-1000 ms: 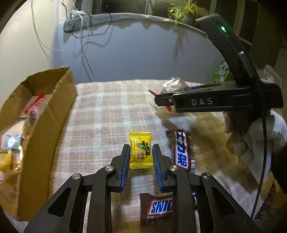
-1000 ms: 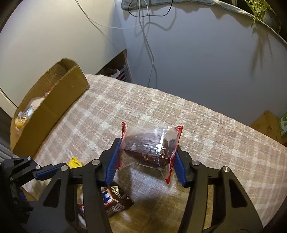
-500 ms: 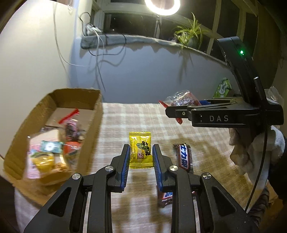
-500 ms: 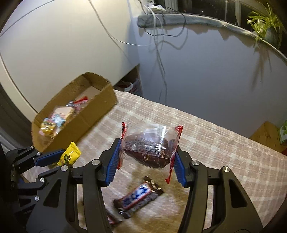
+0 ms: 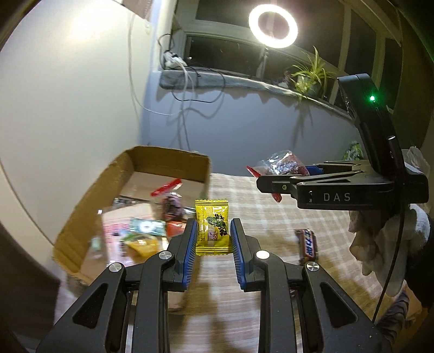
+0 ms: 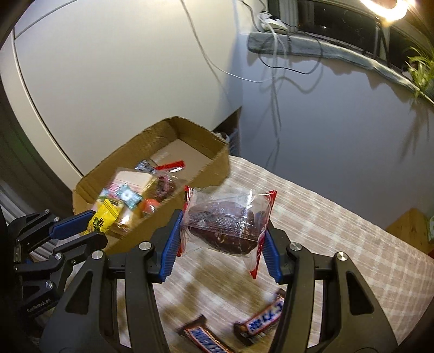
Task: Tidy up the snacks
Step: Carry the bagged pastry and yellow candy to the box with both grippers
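Observation:
My left gripper [image 5: 213, 233] is shut on a yellow candy packet [image 5: 212, 226] and holds it in the air near the cardboard box [image 5: 89, 195]; it also shows in the right wrist view [image 6: 78, 226]. My right gripper [image 6: 222, 230] is shut on a clear red-edged bag of dark snack [image 6: 227, 220], lifted above the table right of the box [image 6: 200, 173]. The box holds several snacks. Two Snickers bars [image 6: 260, 320] lie on the checked tablecloth [image 6: 339, 230] below the right gripper; one Snickers bar [image 5: 308, 244] shows in the left wrist view.
A wall stands behind the table, with a window ledge, cables, a plant [image 5: 309, 73] and a ring light [image 5: 272, 25]. A green packet [image 5: 352, 150] sits at the far right. A wooden surface [image 6: 407, 228] lies beyond the table's right edge.
Both grippers have risen and swung left toward the box, each still holding its snack. The box interior has come into fuller view; the Snickers bars stayed on the cloth.

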